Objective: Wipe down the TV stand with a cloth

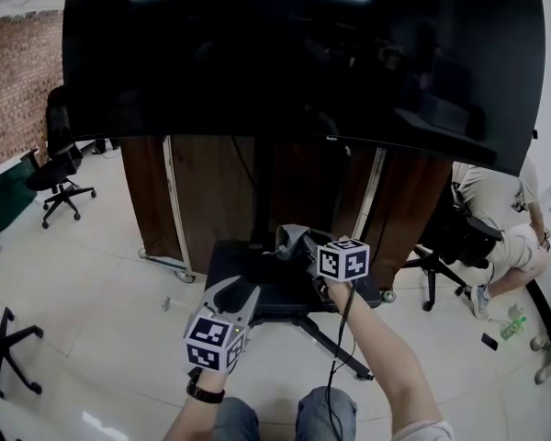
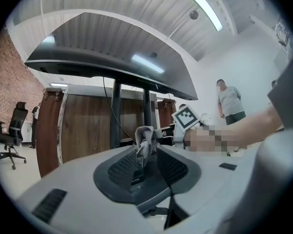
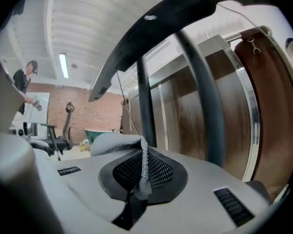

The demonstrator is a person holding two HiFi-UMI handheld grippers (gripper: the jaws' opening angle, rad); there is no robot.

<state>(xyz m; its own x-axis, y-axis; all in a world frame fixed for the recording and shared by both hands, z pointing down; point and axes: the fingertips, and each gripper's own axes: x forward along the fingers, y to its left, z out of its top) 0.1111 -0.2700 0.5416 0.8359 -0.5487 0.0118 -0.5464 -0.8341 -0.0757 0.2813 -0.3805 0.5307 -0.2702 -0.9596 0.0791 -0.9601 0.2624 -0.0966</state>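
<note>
Head view: the right gripper (image 1: 303, 244) is clamped on a small grey woven cloth (image 1: 290, 237) and carries it at the far edge of the black flat base of the wheeled TV stand (image 1: 231, 263), near the foot of the uprights; this placement suits a wiping stroke across the base, which is judged to be the step in hand; contact between cloth and base cannot be confirmed. The left gripper (image 1: 239, 292) sits over the near left corner of the base, aimed at the cloth; the large dark curved screen (image 1: 303, 53) overhangs both.

Left gripper view: the jaws stand slightly apart; the cloth shows in line with the gap, apparently beyond the tips; nothing is pressed between the pads, so this gripper is probably held ready to assist.

Right gripper view: the pads are closed on a thin folded edge of the cloth; the bulk bunches left of the tips, leaving free fabric for wiping; the dark upright posts (image 3: 145, 101) rise just ahead, with brown wooden panels (image 3: 185, 121) behind.
</note>
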